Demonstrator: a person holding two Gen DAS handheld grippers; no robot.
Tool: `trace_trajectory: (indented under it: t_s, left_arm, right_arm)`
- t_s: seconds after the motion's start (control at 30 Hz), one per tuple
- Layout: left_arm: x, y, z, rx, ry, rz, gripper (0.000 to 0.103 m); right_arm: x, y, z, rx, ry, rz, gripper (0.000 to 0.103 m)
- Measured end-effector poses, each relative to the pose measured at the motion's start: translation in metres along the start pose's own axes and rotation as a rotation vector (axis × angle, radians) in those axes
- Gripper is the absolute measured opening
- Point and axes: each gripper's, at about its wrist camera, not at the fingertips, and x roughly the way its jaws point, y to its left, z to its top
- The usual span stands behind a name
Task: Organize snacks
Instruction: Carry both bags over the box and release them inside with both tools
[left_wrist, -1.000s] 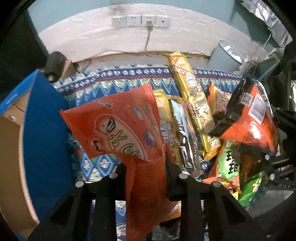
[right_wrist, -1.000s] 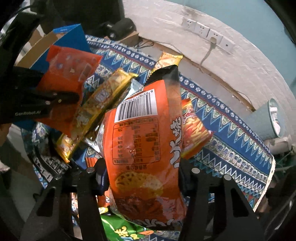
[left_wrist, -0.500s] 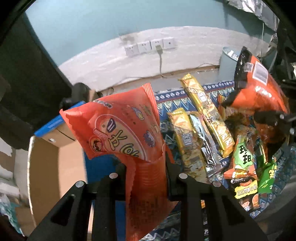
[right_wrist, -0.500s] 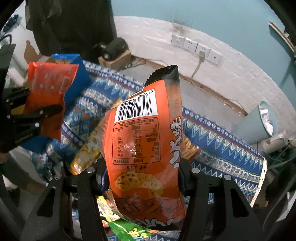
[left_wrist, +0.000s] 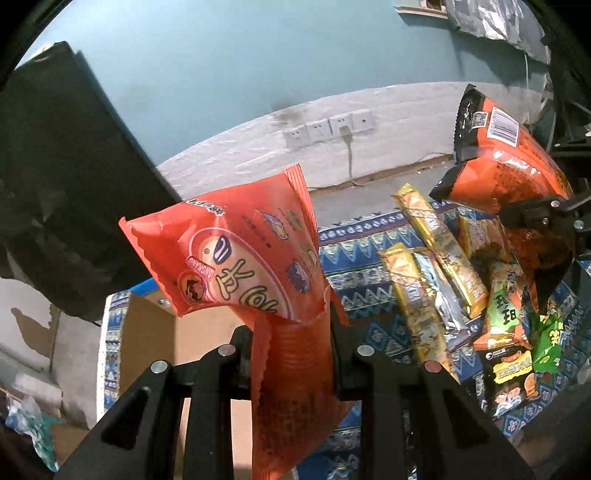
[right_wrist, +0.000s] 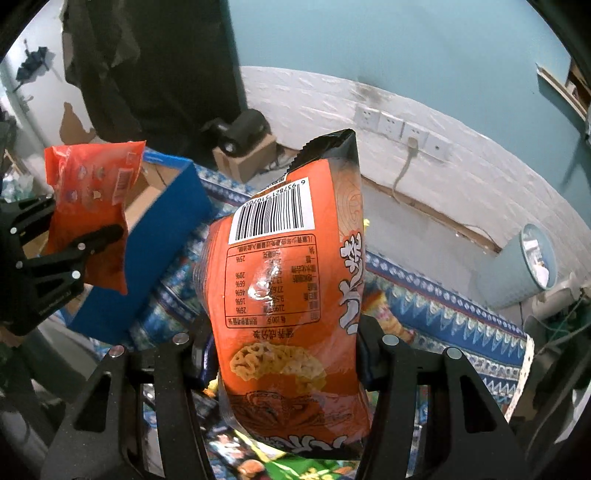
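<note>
My left gripper is shut on a red-orange snack packet and holds it in the air above the open blue cardboard box. My right gripper is shut on a large orange chip bag with its barcode side facing me, held high above the snack pile. The chip bag also shows in the left wrist view, and the red-orange packet in the right wrist view. Several snack packets lie on the blue patterned cloth.
The blue box stands at the cloth's left end. A small cardboard box with a black object sits behind it. A pale bin stands at the right by the wall with sockets.
Both grippers have risen and tilted up with their bags. The left one has moved left over the blue box; more wall now shows in both views.
</note>
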Motion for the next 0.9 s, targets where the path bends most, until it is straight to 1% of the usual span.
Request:
trace_trajectory:
  t_s: [0.43, 0.67, 0.9]
  left_arm:
    - [-0.004, 0.047, -0.02, -0.049, 0.0, 0.066, 0.028]
    - [-0.002, 0.071, -0.034, -0.067, 0.005, 0.11, 0.028]
    - [0.004, 0.098, -0.05, -0.106, 0.028, 0.128, 0.028]
  right_arm:
    - [0.014, 0.04, 0.034, -0.047, -0.01, 0.061, 0.056]
    - [0.025, 0.075, 0.058, -0.075, -0.016, 0.109, 0.056]
    - [0.038, 0.115, 0.079, -0.103, -0.012, 0.167, 0.056]
